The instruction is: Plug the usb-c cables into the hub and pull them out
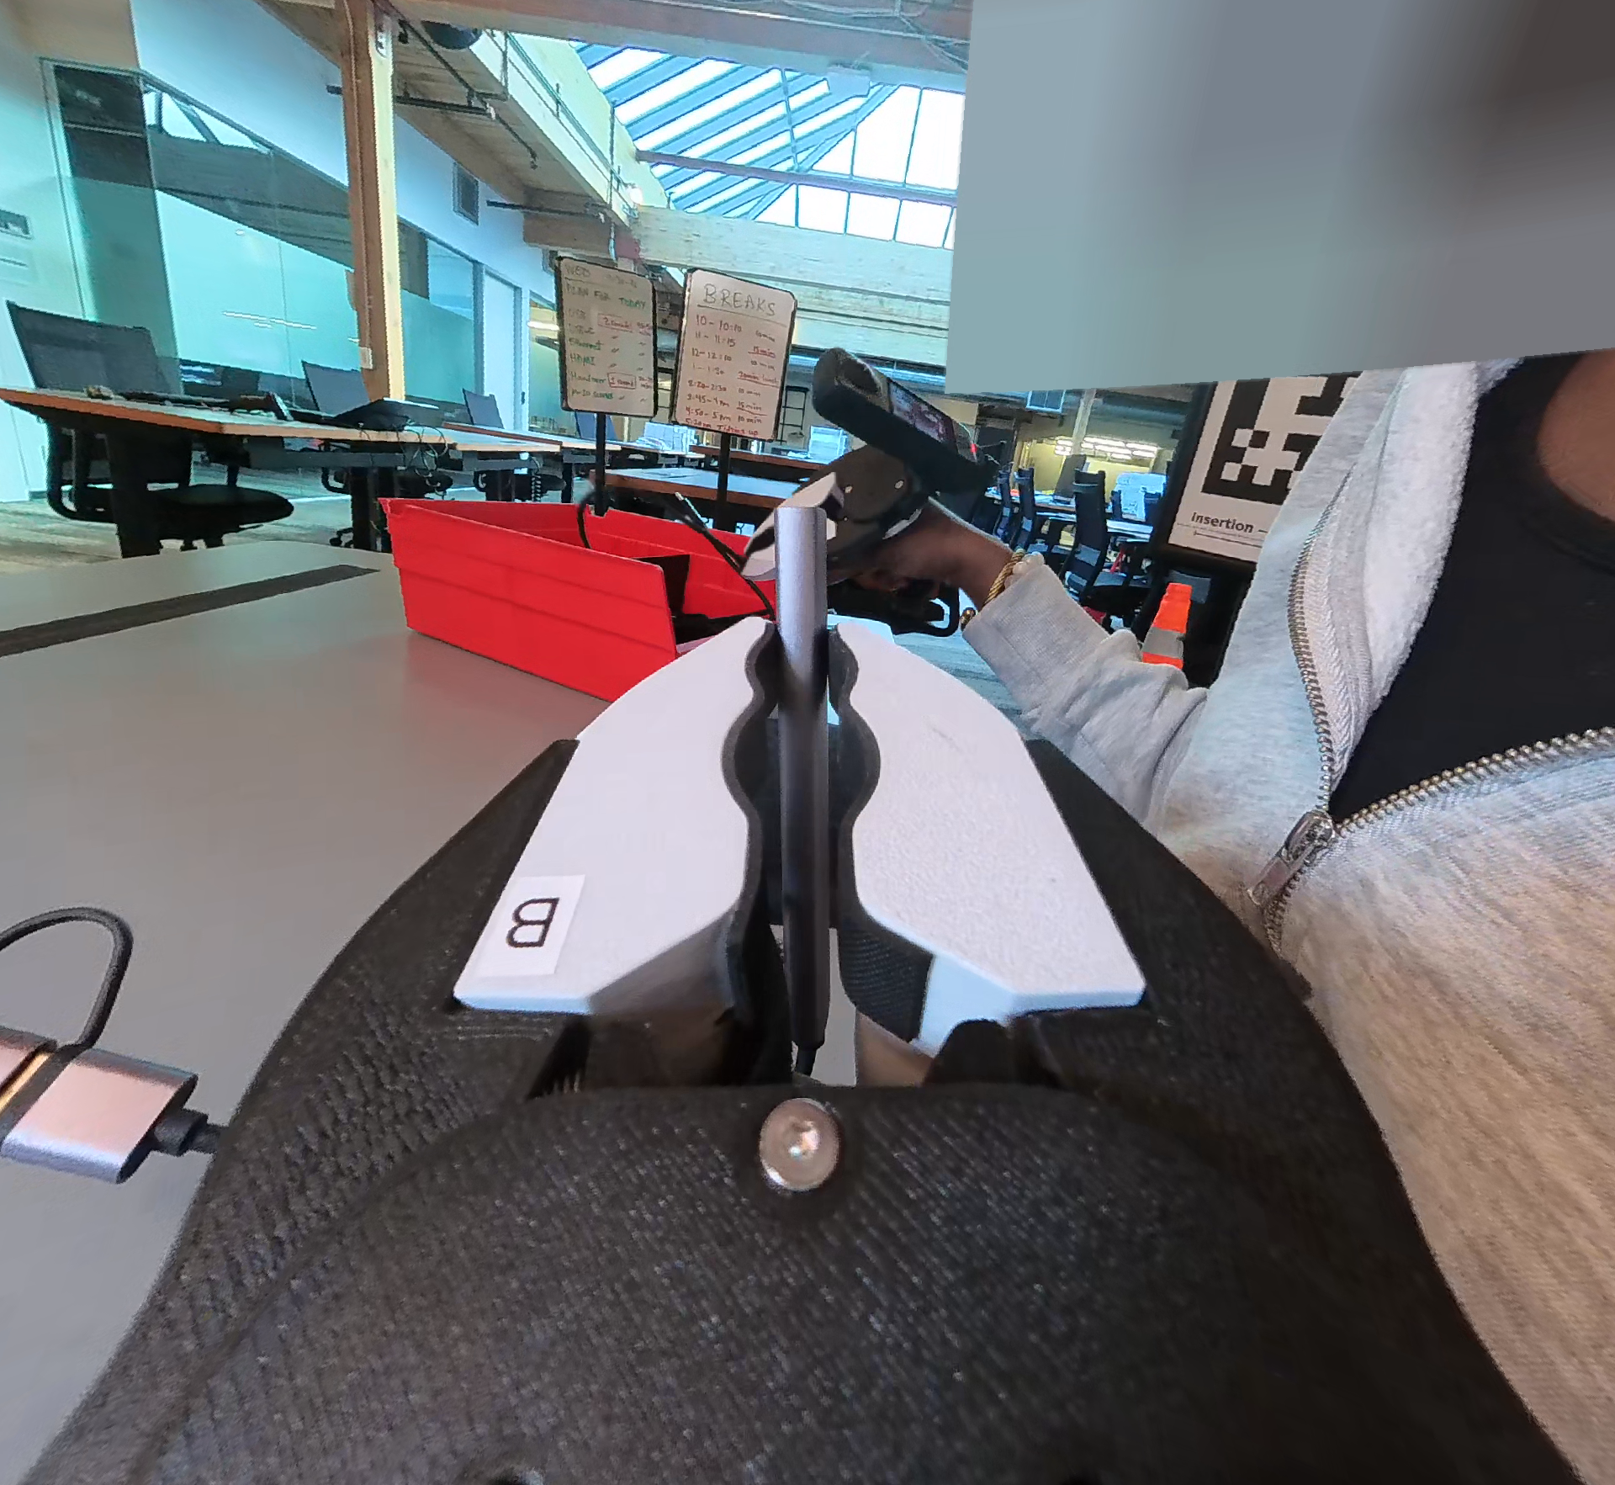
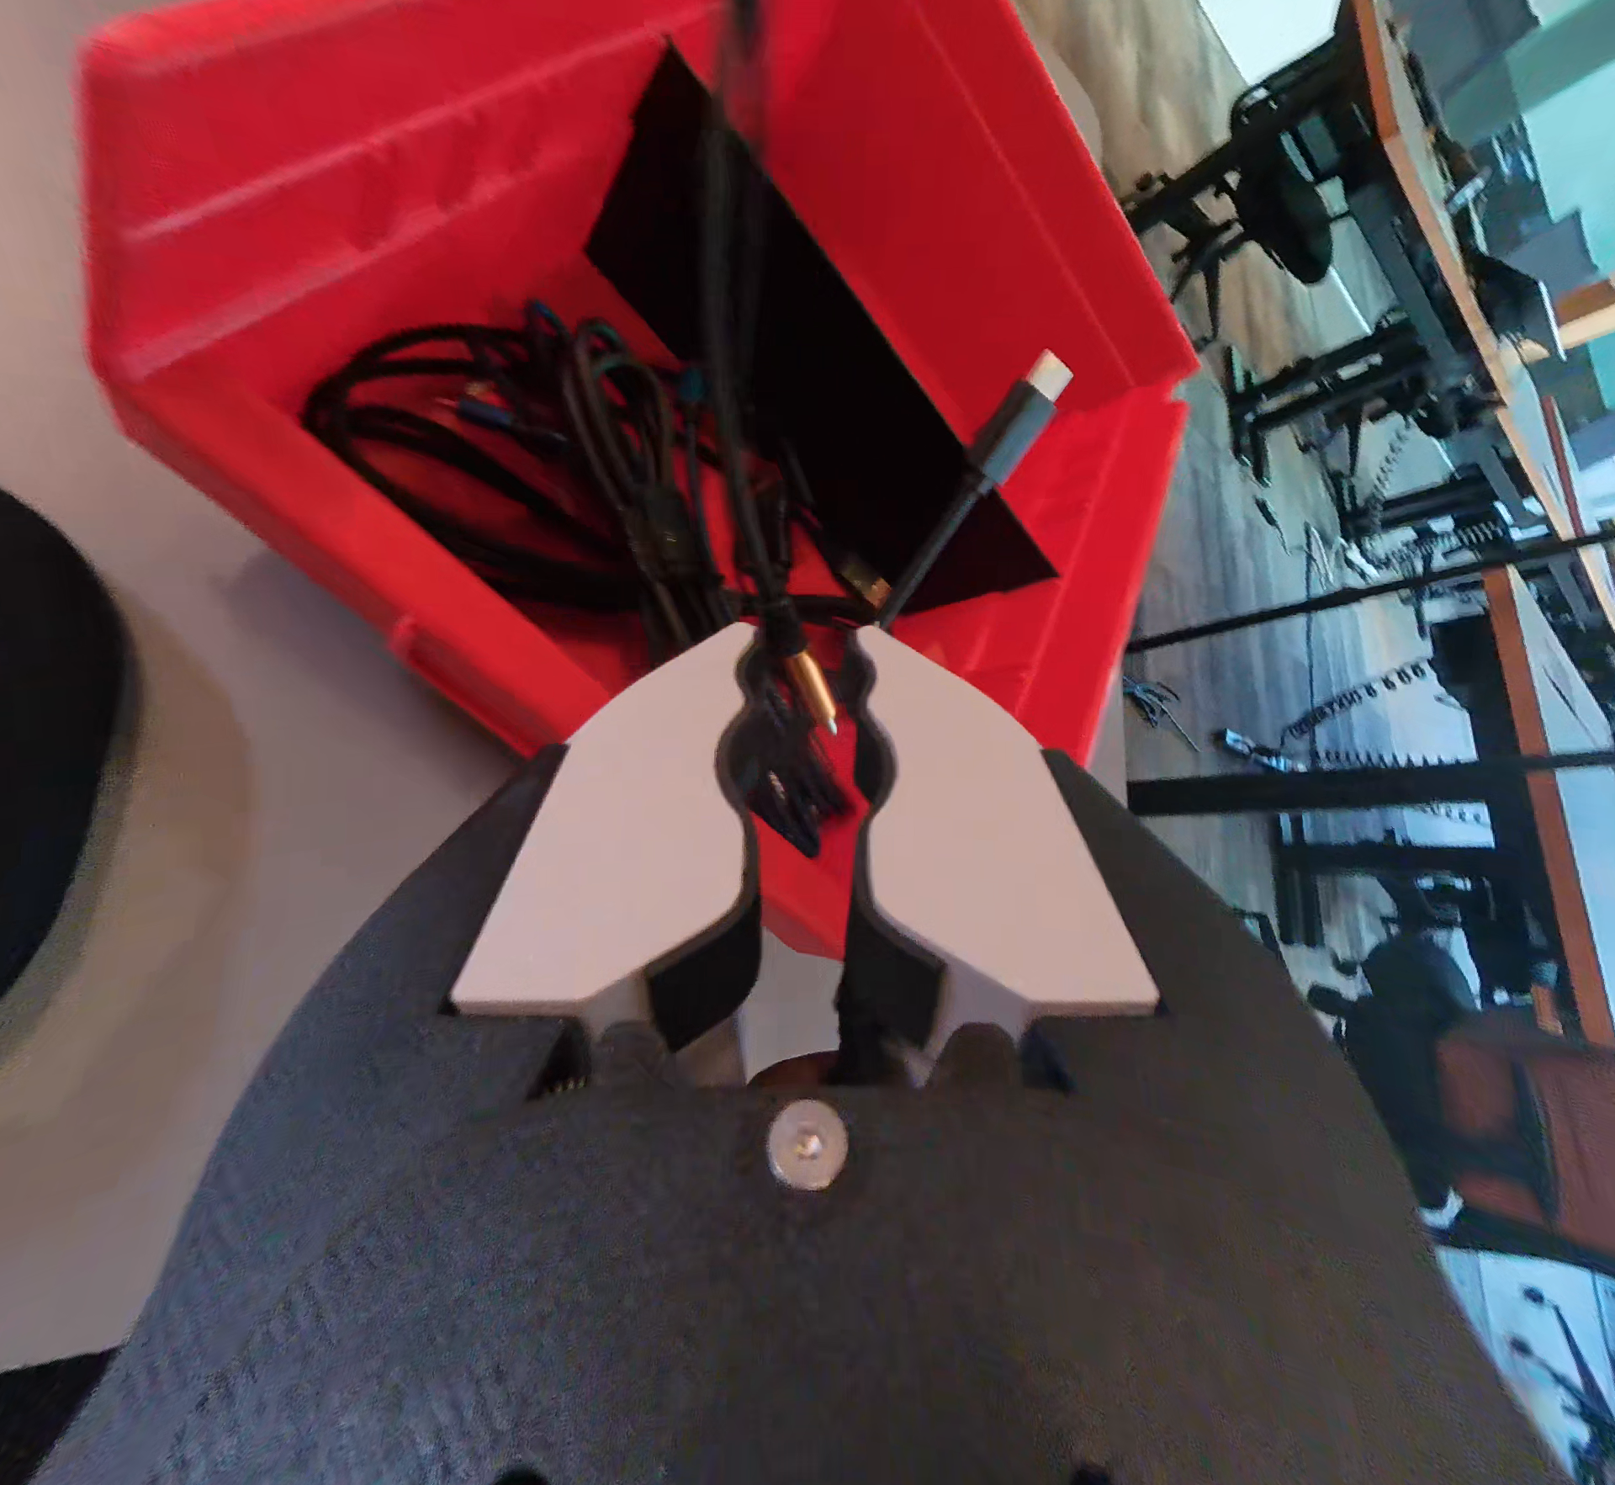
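Meanwhile, left gripper tight on the grey hub — right gripper parted over cables in the red bin

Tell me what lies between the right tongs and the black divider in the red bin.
In the right wrist view, a tangle of black cables lies in the red bin between the right tongs and the black divider.

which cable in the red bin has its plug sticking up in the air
The grey-plugged usb-c cable by the black divider: its silver tip points up and out of the red bin, while the other black cables lie tangled on the bottom.
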`<act>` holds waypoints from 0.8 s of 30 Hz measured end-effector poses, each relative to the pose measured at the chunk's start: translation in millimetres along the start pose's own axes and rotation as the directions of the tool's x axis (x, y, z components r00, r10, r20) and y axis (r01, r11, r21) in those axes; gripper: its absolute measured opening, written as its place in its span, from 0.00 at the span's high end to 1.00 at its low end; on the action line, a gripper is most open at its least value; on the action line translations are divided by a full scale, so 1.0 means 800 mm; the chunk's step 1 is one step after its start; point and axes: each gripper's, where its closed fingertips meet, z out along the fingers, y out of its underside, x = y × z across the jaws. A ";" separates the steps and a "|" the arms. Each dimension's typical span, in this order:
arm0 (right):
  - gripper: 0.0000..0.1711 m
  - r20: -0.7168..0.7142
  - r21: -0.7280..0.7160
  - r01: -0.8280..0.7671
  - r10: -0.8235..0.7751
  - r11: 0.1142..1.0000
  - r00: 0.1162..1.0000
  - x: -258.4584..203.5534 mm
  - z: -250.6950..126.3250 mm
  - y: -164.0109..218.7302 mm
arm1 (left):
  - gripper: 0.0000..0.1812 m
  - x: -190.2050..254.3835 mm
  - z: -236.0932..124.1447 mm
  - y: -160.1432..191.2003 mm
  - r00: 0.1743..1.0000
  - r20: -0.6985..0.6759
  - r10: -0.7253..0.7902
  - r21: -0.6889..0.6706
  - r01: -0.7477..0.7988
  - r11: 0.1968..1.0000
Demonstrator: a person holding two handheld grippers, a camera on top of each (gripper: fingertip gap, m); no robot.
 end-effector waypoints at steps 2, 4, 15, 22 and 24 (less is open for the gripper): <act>0.84 -0.022 0.005 -0.046 0.046 0.999 0.999 0.009 0.000 0.002 | 0.94 0.000 0.000 0.000 1.000 0.002 -0.002 0.001 0.002 1.000; 0.79 -0.018 0.052 -0.096 0.097 0.994 0.995 0.011 -0.002 -0.003 | 0.94 -0.001 0.000 -0.001 1.000 0.004 -0.006 0.005 0.006 1.000; 0.92 0.027 -0.079 -0.275 0.277 0.958 0.960 0.002 0.014 0.019 | 0.94 -0.003 -0.002 -0.002 1.000 0.008 -0.017 0.015 0.017 1.000; 0.83 0.121 -0.208 -0.352 0.381 0.912 0.916 -0.007 0.015 0.035 | 0.94 -0.003 -0.002 -0.003 1.000 0.007 -0.026 0.018 0.025 1.000; 0.79 0.123 -0.266 -0.364 0.406 0.892 0.905 -0.001 0.007 0.045 | 0.94 -0.003 -0.002 -0.003 1.000 0.007 -0.023 0.019 0.023 1.000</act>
